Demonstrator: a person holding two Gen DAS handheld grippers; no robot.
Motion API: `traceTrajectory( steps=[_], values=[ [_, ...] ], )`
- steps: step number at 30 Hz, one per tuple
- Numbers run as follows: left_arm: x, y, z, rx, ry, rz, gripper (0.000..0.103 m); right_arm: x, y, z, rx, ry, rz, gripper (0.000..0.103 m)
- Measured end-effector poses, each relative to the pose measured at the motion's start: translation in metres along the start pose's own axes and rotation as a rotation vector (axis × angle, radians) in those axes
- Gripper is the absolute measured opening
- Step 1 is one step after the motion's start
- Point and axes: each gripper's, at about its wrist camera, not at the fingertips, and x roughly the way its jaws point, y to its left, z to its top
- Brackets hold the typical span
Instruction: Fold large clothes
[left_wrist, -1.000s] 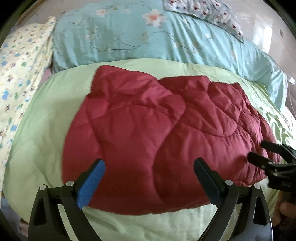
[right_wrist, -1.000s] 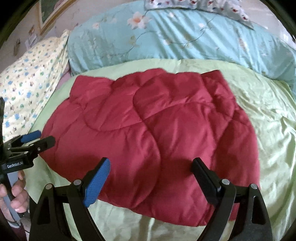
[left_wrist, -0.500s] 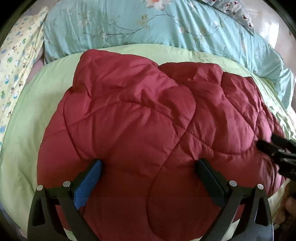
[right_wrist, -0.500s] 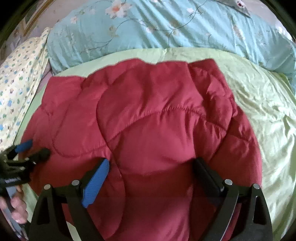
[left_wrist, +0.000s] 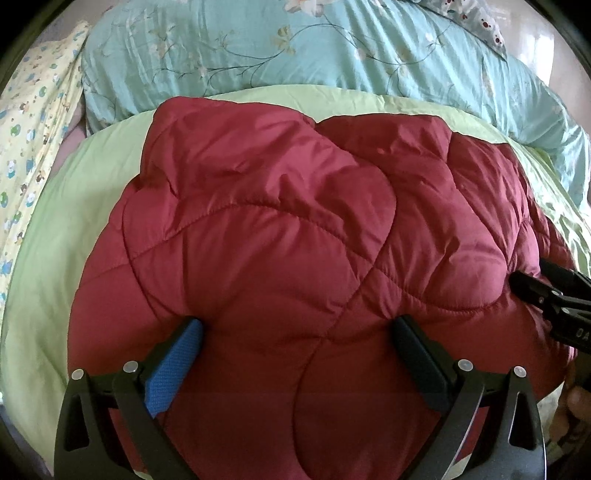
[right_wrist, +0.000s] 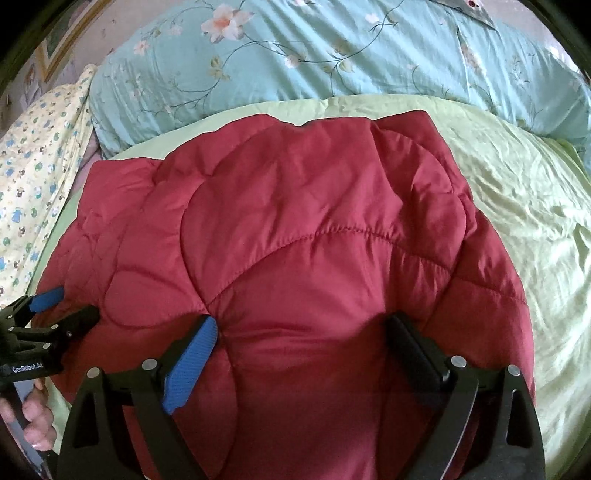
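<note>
Down on the bed, the puffy dark-red quilted jacket (left_wrist: 280, 236) lies spread over a pale green bedsheet (left_wrist: 48, 236), with a light blue floral duvet (left_wrist: 295, 48) bunched behind it and a yellow patterned pillow (left_wrist: 33, 122) at the far left. Both tools press their tips into the near part of the padding. The left gripper (left_wrist: 297, 332) stands with its jaws spread wide, blue pad and black pad dimpling the red fabric, a broad bulge of it lying between them, not pinched. The right gripper (right_wrist: 301, 326) is likewise wide open, its fingertips (right_wrist: 195, 347) sunk into the same jacket nearer its right side
</note>
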Motion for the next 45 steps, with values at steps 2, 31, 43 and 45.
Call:
traceTrajectory(
  steps=[2, 31, 43, 45],
  values=[
    [-0.005, 0.002, -0.001, -0.004, -0.01, -0.011, 0.103, -0.002, -0.001, 0.0, 0.001, -0.009, 0.002, 0.096],
    [-0.132, -0.002, -0.098, 0.043, -0.006, 0.045, 0.103, -0.113, 0.052, -0.094, -0.088, 0.071, 0.066, 0.094],
    [-0.17, -0.011, -0.101, 0.061, -0.048, 0.099, 0.103, -0.138, 0.066, -0.097, -0.099, 0.06, 0.064, 0.096],
    [-0.169, -0.011, -0.101, 0.065, -0.052, 0.101, 0.103, -0.138, 0.067, -0.097, -0.096, 0.06, 0.061, 0.097]
  ],
)
